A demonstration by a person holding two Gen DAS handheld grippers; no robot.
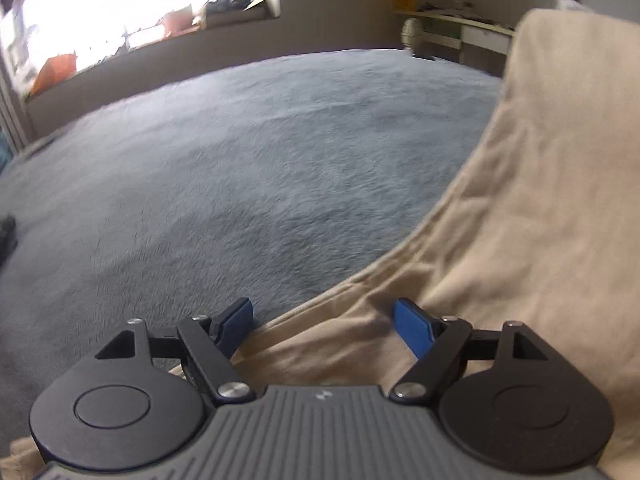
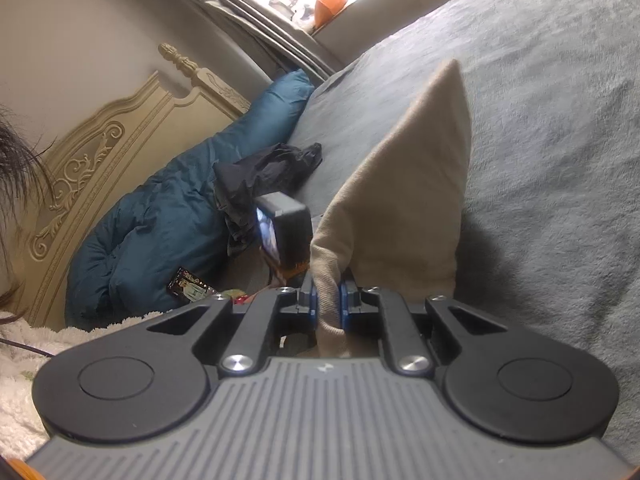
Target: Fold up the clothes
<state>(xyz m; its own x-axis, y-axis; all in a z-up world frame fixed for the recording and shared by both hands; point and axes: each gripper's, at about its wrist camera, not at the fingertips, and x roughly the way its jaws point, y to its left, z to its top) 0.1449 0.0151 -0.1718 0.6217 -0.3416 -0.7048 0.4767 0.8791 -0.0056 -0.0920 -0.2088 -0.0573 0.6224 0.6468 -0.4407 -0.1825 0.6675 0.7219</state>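
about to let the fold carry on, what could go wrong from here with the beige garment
1. The right tongs pinch only a narrow bunched edge of the beige cotton garment; a pull might slip it free.
2. The left tongs stand open over the cloth with nothing gripped, so that side could sag and crease on the grey plush bedcover.

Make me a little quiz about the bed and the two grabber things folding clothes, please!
1. True or false: the right gripper is shut on the beige garment.
2. What colour is the blanket covering the bed: A grey-blue, B red, C yellow?
3. Are the left gripper pads pressing on the cloth, or standing apart?

Key:
1. True; a bunched fold is clamped between its pads.
2. A.
3. Apart; the garment's edge lies between them, ungripped.
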